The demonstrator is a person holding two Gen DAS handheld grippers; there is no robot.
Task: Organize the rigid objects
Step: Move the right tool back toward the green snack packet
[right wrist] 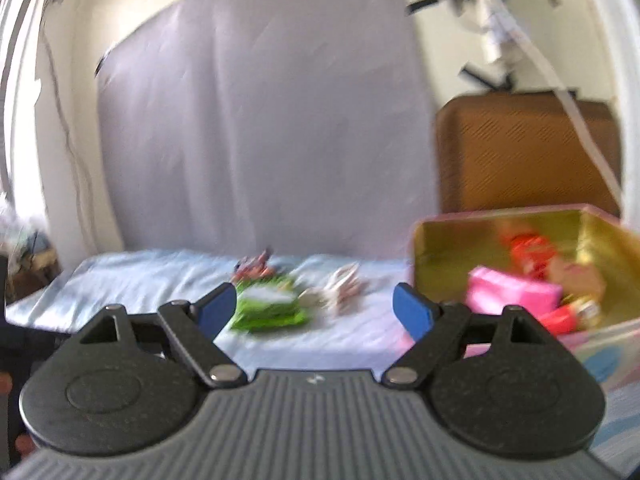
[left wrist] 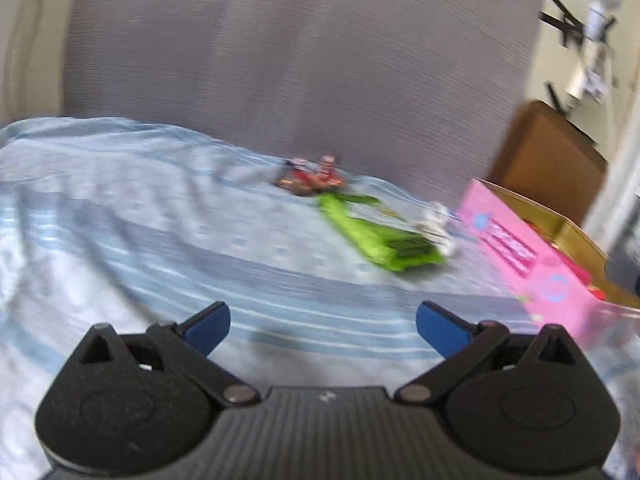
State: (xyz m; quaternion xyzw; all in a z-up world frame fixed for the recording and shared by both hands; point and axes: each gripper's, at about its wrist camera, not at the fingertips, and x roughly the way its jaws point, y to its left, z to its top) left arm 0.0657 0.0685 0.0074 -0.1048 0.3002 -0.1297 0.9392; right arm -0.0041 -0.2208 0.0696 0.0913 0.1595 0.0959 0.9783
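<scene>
Toward 1 o'clock from the left gripper, well apart from its blue fingertips, lay the green packet on the pale blue patterned sheet, its long axis running roughly 11 to 5. Both grippers stood wide apart, holding nothing. From the right gripper the packet sat near 11 o'clock, looking closer. It seemed flat and glossy. At 2 o'clock stood the pink box, gold-lined, already holding blurred toys.

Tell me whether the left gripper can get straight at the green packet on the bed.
Probably yes: the left gripper is open and empty, and only bare sheet lies between it and the green packet.
</scene>
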